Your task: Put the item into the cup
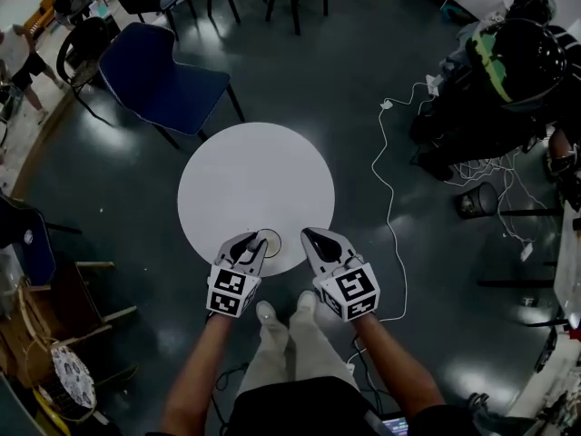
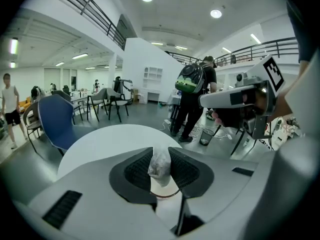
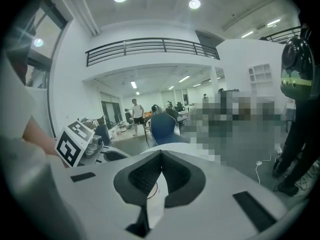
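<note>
A small crumpled packet (image 2: pixel 160 164) is pinched between the left gripper's (image 1: pixel 246 245) pads, poised just over the cup (image 1: pixel 270 242) on the round table (image 1: pixel 254 175). The right gripper (image 3: pixel 161 156) is seen closed, empty.

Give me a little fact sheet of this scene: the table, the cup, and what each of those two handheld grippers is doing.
Table: round white table.
Cup: cup standing near the table's near edge.
Left gripper: jaws shut on a small crumpled white item, close over the cup.
Right gripper: jaws together, nothing between them, beside the cup.
Behind: blue chair past the table.
</note>
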`<state>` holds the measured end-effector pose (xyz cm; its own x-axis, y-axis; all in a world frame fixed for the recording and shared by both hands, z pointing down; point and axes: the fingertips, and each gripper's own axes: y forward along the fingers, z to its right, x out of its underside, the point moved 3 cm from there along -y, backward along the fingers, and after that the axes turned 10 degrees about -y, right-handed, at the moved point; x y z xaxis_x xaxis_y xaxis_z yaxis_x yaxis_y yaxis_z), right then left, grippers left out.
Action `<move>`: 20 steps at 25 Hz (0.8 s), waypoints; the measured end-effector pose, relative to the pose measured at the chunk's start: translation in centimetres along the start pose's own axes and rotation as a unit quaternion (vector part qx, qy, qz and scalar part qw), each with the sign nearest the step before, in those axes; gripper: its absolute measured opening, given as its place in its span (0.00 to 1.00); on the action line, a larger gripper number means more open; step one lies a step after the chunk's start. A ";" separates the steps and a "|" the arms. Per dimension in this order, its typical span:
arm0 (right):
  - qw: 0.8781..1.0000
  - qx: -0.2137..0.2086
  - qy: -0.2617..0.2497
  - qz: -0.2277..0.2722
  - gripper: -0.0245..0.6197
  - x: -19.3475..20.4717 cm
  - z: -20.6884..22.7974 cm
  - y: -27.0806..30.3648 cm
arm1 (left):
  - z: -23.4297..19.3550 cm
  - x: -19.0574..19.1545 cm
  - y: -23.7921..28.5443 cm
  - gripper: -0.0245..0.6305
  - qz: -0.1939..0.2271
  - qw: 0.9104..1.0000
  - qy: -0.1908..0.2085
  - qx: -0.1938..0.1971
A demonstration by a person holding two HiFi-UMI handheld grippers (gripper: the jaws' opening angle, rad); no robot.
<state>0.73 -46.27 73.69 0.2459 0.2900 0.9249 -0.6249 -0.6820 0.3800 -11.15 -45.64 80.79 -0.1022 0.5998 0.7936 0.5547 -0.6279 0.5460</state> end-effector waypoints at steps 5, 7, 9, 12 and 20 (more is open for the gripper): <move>1.000 0.000 0.005 -0.010 0.06 1.2 -0.1 0.4 | 0.0 0.8 1.0 0.18 -0.006 1.000 -0.009 0.009; 1.000 0.000 0.006 -0.013 0.06 1.5 0.0 0.4 | -0.1 1.1 1.4 0.18 -0.009 1.000 -0.010 0.009; 1.000 0.000 0.005 -0.016 0.06 1.7 0.1 0.4 | -0.3 1.3 1.6 0.19 -0.011 1.000 -0.012 0.008; 1.000 0.002 0.007 -0.021 0.06 2.2 0.3 0.4 | -0.5 1.6 1.9 0.21 -0.013 1.000 -0.019 0.009; 1.000 0.004 0.011 -0.028 0.06 2.9 0.2 0.5 | -0.7 2.0 2.1 0.24 -0.010 1.000 -0.027 0.010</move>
<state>1.29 -45.94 76.53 0.2634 0.3420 0.9020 -0.6046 -0.6701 0.4306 -10.75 -46.09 83.73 -0.0696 0.6387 0.7663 0.5701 -0.6049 0.5560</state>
